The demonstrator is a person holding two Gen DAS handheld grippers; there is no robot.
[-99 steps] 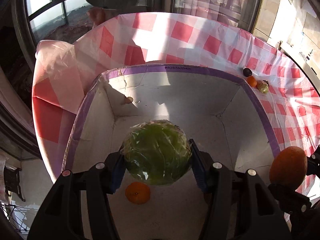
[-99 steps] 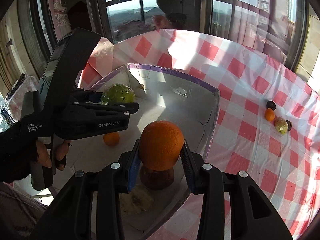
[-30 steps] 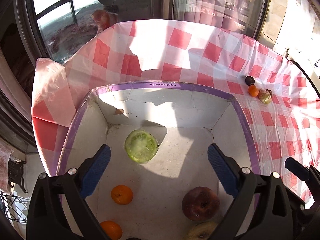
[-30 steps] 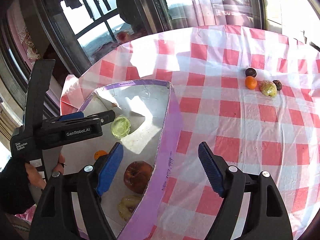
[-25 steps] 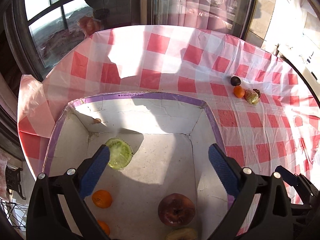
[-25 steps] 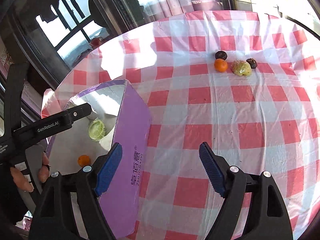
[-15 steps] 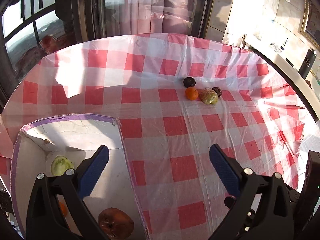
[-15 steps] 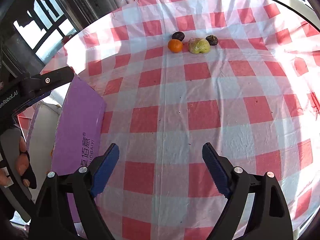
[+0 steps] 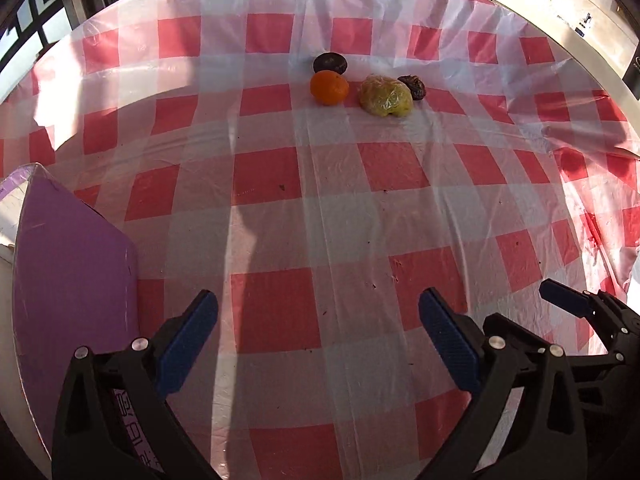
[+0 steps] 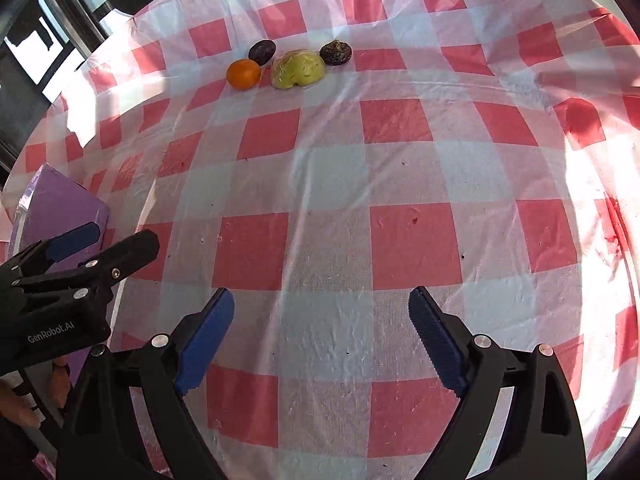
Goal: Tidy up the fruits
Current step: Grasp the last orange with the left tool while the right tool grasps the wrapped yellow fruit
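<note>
Both pairs of tongs hang above the red-and-white checked tablecloth (image 9: 320,208) with nothing between their blue pads. The left gripper (image 9: 318,322) has its jaws spread wide apart, and so does the right gripper (image 10: 322,322).

Four fruits lie in a small cluster at the far side of the cloth, well apart from both tools: a tangerine (image 9: 329,87), a dark round fruit (image 9: 329,63) just behind it, a yellow-green fruit in clear wrap (image 9: 385,96) to the right, and a shrivelled dark fruit (image 9: 412,87) beside the wrapped one. From the right wrist the same group appears with the wrapped fruit (image 10: 297,69) in the middle, the tangerine (image 10: 243,74) at its left, and the two dark ones (image 10: 262,51) (image 10: 336,52) on either side behind it.

The purple box (image 9: 72,280) stands at the left edge of the left wrist view, showing its outer wall and a sliver of white interior. The right wrist view shows what the other does not: the left gripper from the side, at the box's (image 10: 60,208) corner, and fingertips (image 10: 16,404) of the hand holding it. The left wrist view in turn catches one blue pad of the right gripper at its lower right.
</note>
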